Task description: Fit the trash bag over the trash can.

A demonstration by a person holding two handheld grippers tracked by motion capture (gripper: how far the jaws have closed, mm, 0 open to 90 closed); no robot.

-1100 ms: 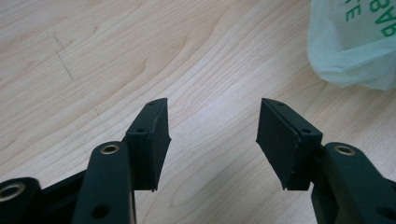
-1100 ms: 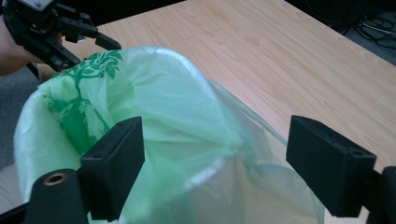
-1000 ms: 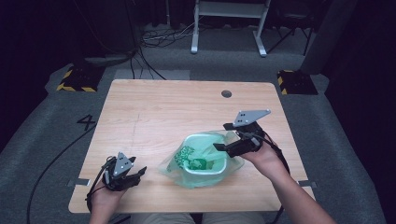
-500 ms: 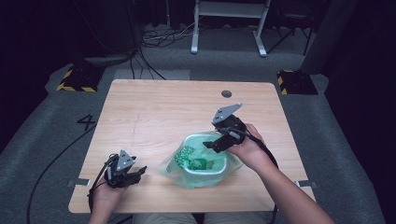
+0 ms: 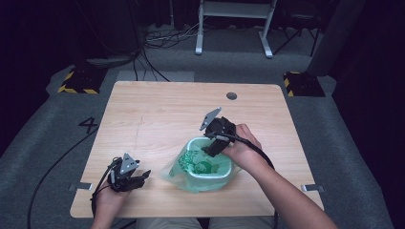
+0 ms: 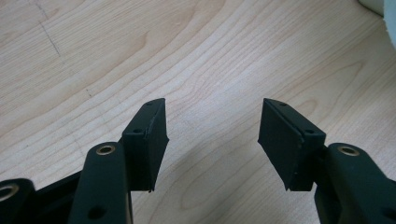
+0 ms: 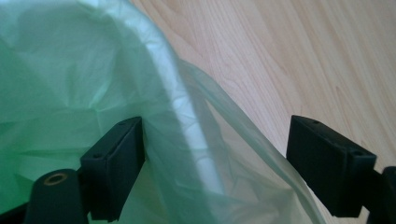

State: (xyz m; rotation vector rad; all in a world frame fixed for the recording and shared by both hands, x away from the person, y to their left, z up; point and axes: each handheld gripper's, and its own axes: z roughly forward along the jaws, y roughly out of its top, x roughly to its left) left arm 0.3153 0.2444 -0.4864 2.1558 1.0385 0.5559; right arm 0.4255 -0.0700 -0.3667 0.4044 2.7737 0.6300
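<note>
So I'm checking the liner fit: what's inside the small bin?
A green plastic bag with dark green print lines the small bin; the right hand-held gripper straddles its rim. The bag covers the bin's floor.

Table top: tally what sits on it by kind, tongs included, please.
Green plastic bag: 1
Pale bin that the bag lines: 1
Tongs, left tongs open over the wood, right tongs astride the bin's rim: 2
Total: 4

Right claw [image 5: 212, 149] over bag-lined bin [image 5: 206, 164]; left claw [image 5: 139, 178] apart.
</note>
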